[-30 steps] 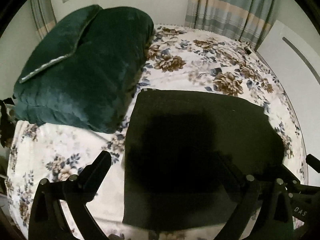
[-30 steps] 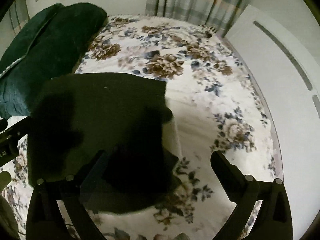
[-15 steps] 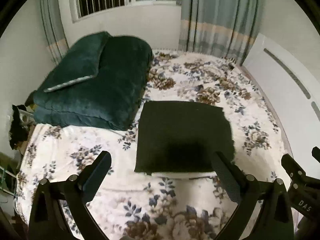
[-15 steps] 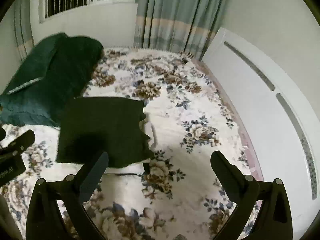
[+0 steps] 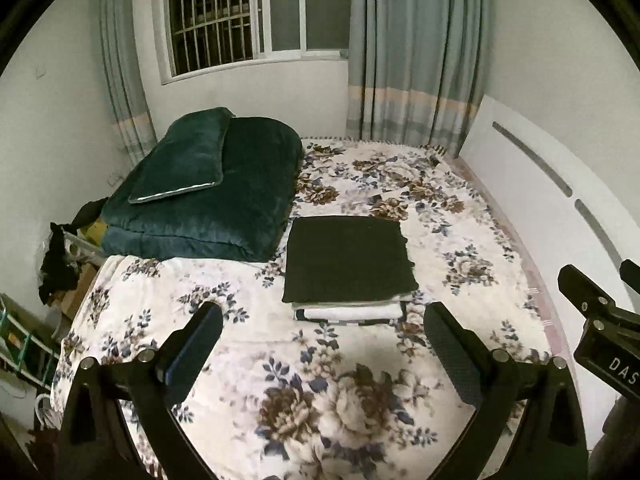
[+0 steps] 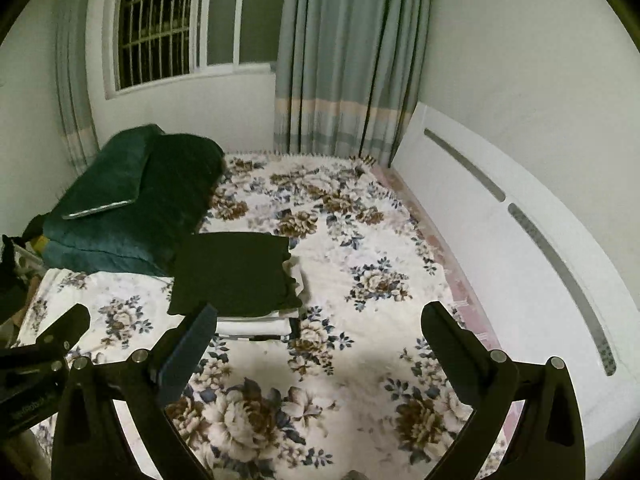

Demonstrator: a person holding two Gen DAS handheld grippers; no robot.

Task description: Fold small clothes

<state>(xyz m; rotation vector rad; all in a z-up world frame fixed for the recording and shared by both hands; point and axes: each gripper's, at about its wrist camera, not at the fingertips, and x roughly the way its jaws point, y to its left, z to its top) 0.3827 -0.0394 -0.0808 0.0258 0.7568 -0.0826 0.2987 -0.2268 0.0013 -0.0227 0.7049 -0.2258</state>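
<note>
My left gripper [image 5: 322, 338] is spread wide, both fingers apart, nothing between them but flowered bedspread [image 5: 332, 400]. My right gripper [image 6: 320, 338] is likewise wide open and empty, hanging over the same floral cover. Two grippers, four fingers, no cloth in any of them.

Just ahead of my left jaws, centred between the fingertips, lies one stack of folded clothes [image 5: 348, 272]. Its top piece is a black garment [image 5: 348, 256] folded to a neat rectangle; under it I can see white folded layers [image 5: 348, 312] and a dark edge at the bottom, though I cannot count the pieces. From my right gripper the same stack [image 6: 236, 276] sits ahead and to the left, its near corner just behind my left fingertip.

At the far right of my left view pokes the other gripper's body, with white letters "DAS" [image 5: 620, 370] readable and the rest cut off.

Further out, ahead and left, one dark green folded quilt [image 5: 212, 216] with one matching pillow [image 5: 186, 164] on top. Right of my jaws runs the white headboard [image 5: 540, 184]. Beyond the bed: one barred window [image 5: 216, 20] and curtains [image 5: 412, 52] on both sides.
</note>
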